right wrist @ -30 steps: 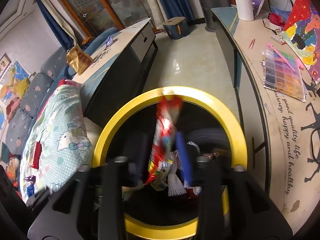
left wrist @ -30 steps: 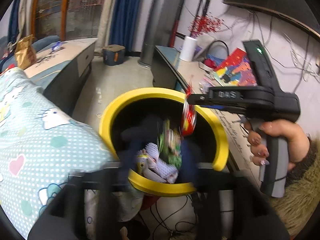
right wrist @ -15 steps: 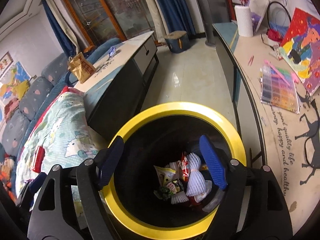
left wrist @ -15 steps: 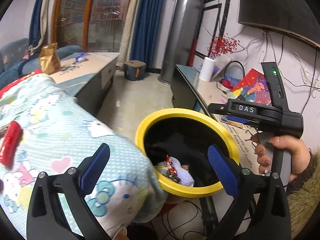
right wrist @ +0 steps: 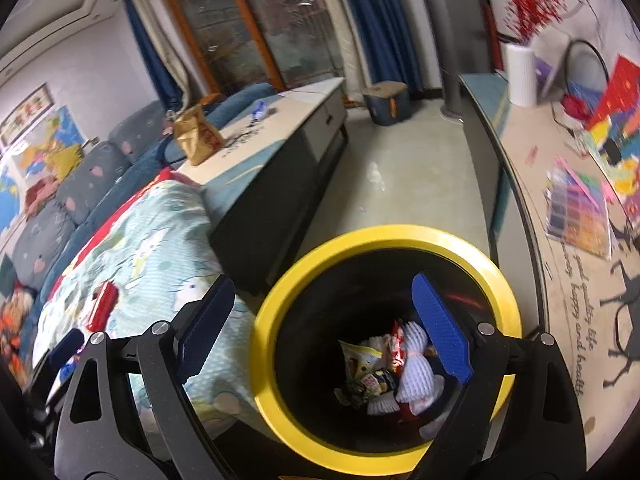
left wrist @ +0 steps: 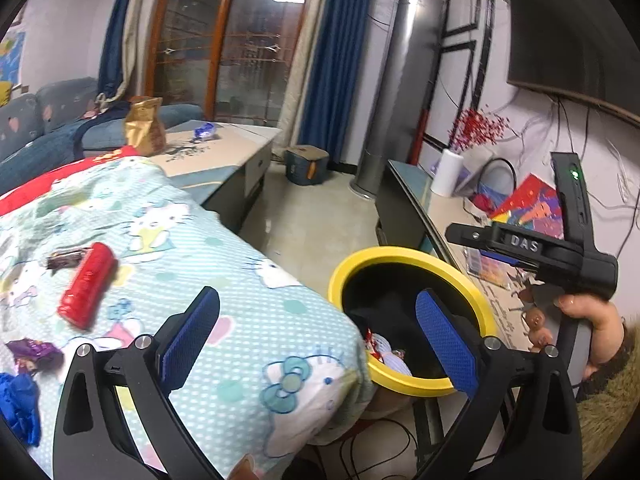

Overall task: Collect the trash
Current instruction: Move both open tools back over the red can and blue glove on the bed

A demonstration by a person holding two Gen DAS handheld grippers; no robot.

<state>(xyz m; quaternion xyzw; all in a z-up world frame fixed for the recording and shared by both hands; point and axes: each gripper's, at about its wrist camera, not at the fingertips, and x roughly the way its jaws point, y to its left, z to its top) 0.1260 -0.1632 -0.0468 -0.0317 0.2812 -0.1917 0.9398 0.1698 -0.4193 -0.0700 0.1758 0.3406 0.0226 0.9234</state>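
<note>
Trash (right wrist: pixel 384 372) lies in the yellow-rimmed bin (right wrist: pixel 280 300); more waits on the bed (left wrist: pixel 240 280). Left hand-held gripper (left wrist: pixel 316 320) gapes empty. Right hand-held gripper (right wrist: pixel 320 320), jaws just widened, carries nothing. Best next: approach the red wrapper (left wrist: pixel 86 290) squarely, pinching without snagging the blanket.
</note>
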